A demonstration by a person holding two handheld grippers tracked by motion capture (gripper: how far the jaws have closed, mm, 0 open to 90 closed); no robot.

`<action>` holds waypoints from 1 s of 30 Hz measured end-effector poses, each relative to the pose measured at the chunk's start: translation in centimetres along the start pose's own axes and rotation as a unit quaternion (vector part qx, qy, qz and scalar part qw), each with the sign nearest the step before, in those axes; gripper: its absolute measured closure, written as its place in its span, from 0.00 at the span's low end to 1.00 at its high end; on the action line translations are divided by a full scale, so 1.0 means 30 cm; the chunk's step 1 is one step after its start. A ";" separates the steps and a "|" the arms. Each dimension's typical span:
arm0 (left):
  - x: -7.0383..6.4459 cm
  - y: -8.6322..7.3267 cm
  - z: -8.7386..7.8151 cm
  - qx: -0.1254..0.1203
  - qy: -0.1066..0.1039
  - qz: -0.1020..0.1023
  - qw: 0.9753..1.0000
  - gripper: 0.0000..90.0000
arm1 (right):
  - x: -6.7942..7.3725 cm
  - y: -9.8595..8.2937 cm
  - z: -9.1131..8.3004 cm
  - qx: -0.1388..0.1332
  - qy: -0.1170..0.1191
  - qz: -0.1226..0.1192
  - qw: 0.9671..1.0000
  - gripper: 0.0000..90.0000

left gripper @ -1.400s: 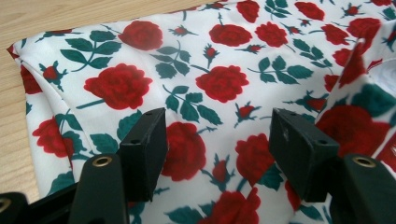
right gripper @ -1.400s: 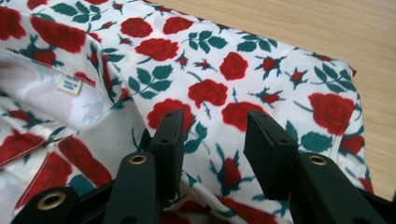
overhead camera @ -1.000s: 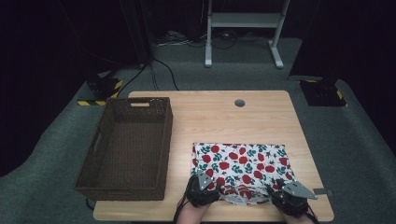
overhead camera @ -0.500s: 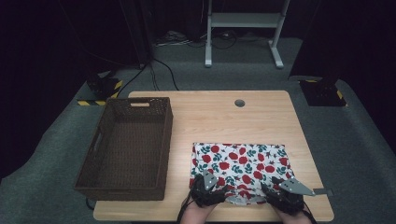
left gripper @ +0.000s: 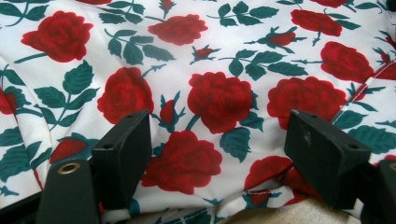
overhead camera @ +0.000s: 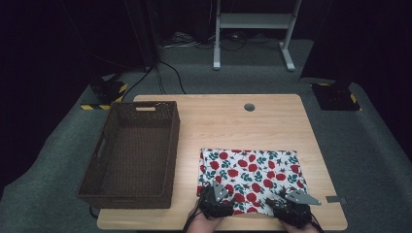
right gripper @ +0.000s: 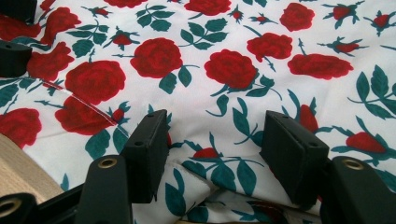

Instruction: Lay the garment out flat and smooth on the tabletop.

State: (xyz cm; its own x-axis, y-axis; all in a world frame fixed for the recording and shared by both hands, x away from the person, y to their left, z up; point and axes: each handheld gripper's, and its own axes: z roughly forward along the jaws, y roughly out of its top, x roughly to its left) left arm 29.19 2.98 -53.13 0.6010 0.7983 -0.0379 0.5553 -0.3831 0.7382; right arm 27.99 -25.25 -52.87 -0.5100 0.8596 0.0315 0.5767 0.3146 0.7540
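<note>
Both tools [overhead camera: 216, 196] gape over rose cloth [overhead camera: 250, 167], basket [overhead camera: 131, 150] well left

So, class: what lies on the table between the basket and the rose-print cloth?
Nothing: the high view shows bare wood between the basket and the cloth.

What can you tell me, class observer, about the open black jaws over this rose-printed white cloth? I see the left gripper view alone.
Observer: The rose-printed white cloth lies flat on the light wooden table, the left gripper at its near edge.
Operator: Where is the other gripper?
Observer: The right gripper sits at the same near edge, jaws open.
Operator: Anything beside the cloth?
Observer: A dark brown woven basket stands to its left, apart from it.
</note>
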 end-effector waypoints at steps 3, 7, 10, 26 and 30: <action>0.002 -0.002 0.001 -0.002 -0.002 -0.001 1.000 0.26 | 0.000 -0.001 0.001 -0.001 0.000 -0.001 1.000 0.45; 0.004 -0.004 0.001 -0.005 -0.005 -0.005 1.000 0.25 | -0.001 0.001 0.003 0.001 -0.002 0.001 1.000 0.43; 0.002 -0.004 0.001 -0.006 -0.003 -0.005 1.000 0.25 | 0.000 0.002 0.004 0.001 -0.003 0.002 1.000 0.43; -0.005 0.023 0.015 0.019 -0.007 0.008 1.000 0.21 | -0.015 0.005 0.001 0.008 -0.001 -0.002 1.000 0.42; -0.022 0.045 0.030 0.030 -0.008 0.013 0.999 0.20 | -0.032 0.002 -0.004 0.009 -0.004 -0.001 1.000 0.42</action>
State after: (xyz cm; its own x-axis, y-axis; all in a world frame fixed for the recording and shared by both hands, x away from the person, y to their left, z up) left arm 30.06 1.53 -52.73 0.6241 0.7807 -0.0307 0.5727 -0.4304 0.6977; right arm 28.43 -26.10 -52.76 -0.5066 0.8619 0.0241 0.5861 0.3238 0.7427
